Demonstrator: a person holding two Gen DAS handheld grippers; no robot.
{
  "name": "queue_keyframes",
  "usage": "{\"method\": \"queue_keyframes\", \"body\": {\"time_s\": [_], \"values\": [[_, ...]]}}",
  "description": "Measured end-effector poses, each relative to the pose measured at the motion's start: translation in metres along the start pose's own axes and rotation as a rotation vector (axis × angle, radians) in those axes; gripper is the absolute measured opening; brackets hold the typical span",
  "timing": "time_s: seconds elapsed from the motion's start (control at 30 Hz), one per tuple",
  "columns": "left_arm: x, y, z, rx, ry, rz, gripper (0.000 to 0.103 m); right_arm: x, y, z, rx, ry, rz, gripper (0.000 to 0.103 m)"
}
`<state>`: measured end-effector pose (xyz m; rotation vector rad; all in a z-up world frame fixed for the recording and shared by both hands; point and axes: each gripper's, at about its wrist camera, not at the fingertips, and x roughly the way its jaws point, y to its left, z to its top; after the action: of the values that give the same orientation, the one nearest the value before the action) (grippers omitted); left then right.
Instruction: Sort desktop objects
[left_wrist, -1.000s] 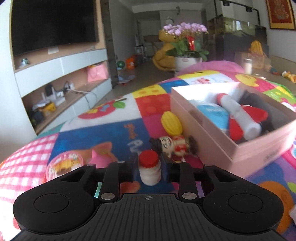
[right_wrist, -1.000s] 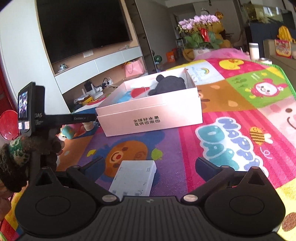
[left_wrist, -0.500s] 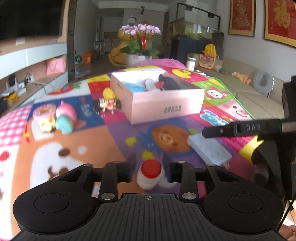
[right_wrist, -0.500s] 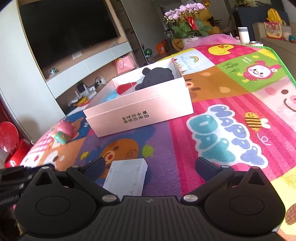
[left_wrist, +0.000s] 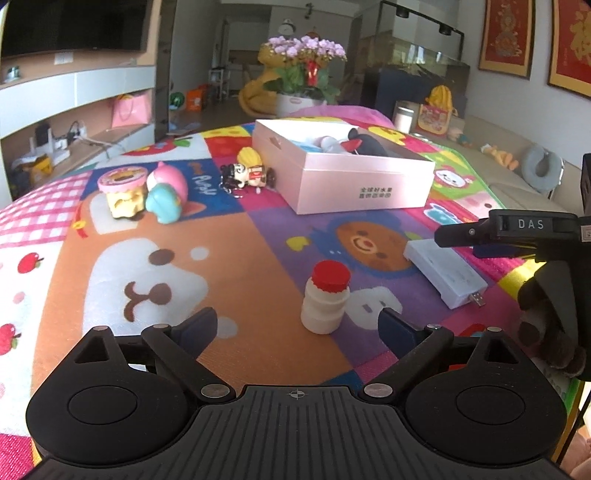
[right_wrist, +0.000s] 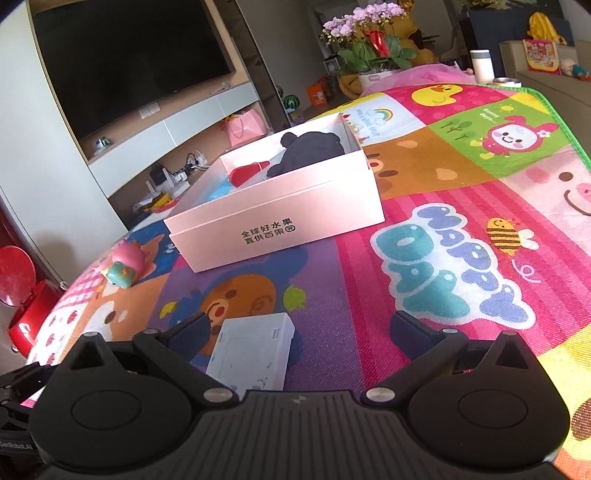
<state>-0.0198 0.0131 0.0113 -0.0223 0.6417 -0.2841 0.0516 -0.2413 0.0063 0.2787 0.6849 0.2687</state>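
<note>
A small white bottle with a red cap (left_wrist: 325, 297) stands upright on the colourful play mat, just beyond my open left gripper (left_wrist: 297, 328), free of the fingers. A pink open box (left_wrist: 345, 173) holding several toys sits further back; it also shows in the right wrist view (right_wrist: 280, 218). A flat white box (left_wrist: 445, 271) lies to the right of the bottle. In the right wrist view the flat white box (right_wrist: 253, 354) lies between my open right gripper's (right_wrist: 299, 330) fingers, near the left one.
A pink-and-teal plush (left_wrist: 166, 195), a pink-topped cake toy (left_wrist: 122, 190) and a small figure keychain (left_wrist: 245, 171) lie on the mat left of the box. The right gripper's body (left_wrist: 546, 258) reaches in at the right edge.
My left gripper has opened and let go of the red-capped bottle, which now stands on the mat. The right gripper has shifted slightly nearer the flat white box.
</note>
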Motion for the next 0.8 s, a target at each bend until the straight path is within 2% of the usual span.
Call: {"method": "queue_keyframes", "body": {"time_s": [0.1, 0.17, 0.27, 0.33, 0.4, 0.47, 0.5, 0.63, 0.7, 0.8], "values": [[-0.001, -0.001, 0.000, 0.003, -0.003, 0.004, 0.101, 0.001, 0.003, 0.001, -0.036, 0.024, -0.004, 0.103], [-0.002, 0.001, -0.001, -0.010, -0.008, 0.008, 0.101, 0.000, 0.004, 0.007, -0.077, 0.077, 0.010, 0.103], [-0.003, 0.006, -0.002, -0.051, -0.014, 0.014, 0.103, -0.019, 0.004, -0.001, -0.060, 0.030, 0.001, 0.103], [-0.002, 0.009, -0.001, -0.082, -0.003, 0.027, 0.103, -0.030, 0.013, -0.010, -0.147, -0.024, -0.085, 0.103], [0.000, 0.011, -0.001, -0.101, 0.004, 0.036, 0.103, -0.038, 0.025, -0.017, -0.287, -0.098, -0.237, 0.101], [0.000, 0.011, -0.001, -0.103, 0.004, 0.041, 0.103, -0.040, 0.030, -0.019, -0.367, -0.118, -0.347, 0.084], [0.000, 0.011, -0.001, -0.102, 0.005, 0.044, 0.103, -0.040, 0.028, -0.017, -0.369, -0.104, -0.358, 0.082], [0.000, 0.011, -0.002, -0.107, 0.005, 0.052, 0.103, -0.031, 0.030, -0.023, -0.385, -0.022, -0.347, 0.079], [-0.001, 0.012, -0.002, -0.117, 0.004, 0.054, 0.103, -0.032, 0.042, -0.032, -0.400, 0.006, -0.259, 0.076], [-0.001, 0.013, -0.002, -0.124, 0.002, 0.057, 0.103, -0.046, 0.068, -0.047, -0.471, 0.014, -0.046, 0.077]]}}
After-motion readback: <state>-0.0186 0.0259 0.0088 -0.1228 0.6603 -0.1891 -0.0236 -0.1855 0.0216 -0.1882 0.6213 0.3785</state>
